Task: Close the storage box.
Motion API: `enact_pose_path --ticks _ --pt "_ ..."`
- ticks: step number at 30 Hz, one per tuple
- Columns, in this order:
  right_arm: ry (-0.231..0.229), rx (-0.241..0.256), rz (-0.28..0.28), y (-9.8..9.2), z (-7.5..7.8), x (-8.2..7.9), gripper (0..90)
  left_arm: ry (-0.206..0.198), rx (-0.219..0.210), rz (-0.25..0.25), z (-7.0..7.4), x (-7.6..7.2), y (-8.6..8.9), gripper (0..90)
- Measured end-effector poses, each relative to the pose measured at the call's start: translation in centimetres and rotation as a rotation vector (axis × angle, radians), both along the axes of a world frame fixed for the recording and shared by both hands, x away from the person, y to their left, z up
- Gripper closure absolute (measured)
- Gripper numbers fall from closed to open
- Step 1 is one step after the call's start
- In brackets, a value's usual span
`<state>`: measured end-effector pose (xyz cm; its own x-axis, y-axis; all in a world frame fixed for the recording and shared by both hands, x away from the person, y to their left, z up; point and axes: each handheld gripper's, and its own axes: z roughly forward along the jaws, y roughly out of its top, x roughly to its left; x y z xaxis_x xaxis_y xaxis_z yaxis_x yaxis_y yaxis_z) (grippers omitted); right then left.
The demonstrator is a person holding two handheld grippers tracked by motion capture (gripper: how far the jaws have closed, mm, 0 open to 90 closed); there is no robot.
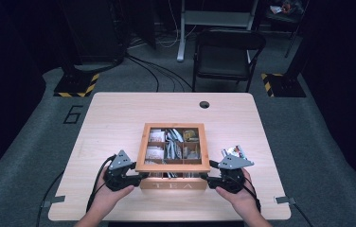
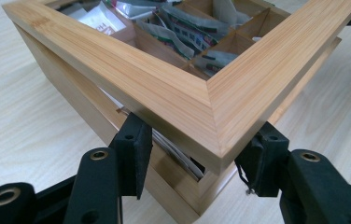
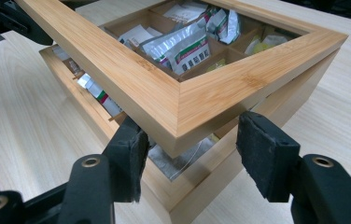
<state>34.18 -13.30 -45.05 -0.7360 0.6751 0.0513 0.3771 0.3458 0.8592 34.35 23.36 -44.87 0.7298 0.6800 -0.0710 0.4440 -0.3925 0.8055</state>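
Two grippers, left (image 1: pixel 137 178) and right (image 1: pixel 206 178), under lid (image 1: pixel 173 166) front corners; lid tilted up.

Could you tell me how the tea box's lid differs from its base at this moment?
The light wooden framed lid is tilted up at the front on the open left gripper and open right gripper; the wooden box base, lettered TEA, rests flat on the table. The lid is a frame; the base holds divided sachets. Both are the same wood.

Light bamboo tea box (image 1: pixel 172 165); black claws (image 2: pixel 192 154)
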Motion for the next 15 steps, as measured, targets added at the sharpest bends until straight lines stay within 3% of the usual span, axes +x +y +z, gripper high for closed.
enact_pose_path --ticks 6,15 --pt "0.01 -0.017 0.004 0.1 -0.9 -0.2 43.1 0.021 0.004 -0.007 -0.8 -0.3 0.1 49.4" --pt "0.023 -0.01 0.012 0.1 -1.2 -0.4 44.3 0.018 -0.002 0.002 -0.9 -0.7 0.2 48.9"
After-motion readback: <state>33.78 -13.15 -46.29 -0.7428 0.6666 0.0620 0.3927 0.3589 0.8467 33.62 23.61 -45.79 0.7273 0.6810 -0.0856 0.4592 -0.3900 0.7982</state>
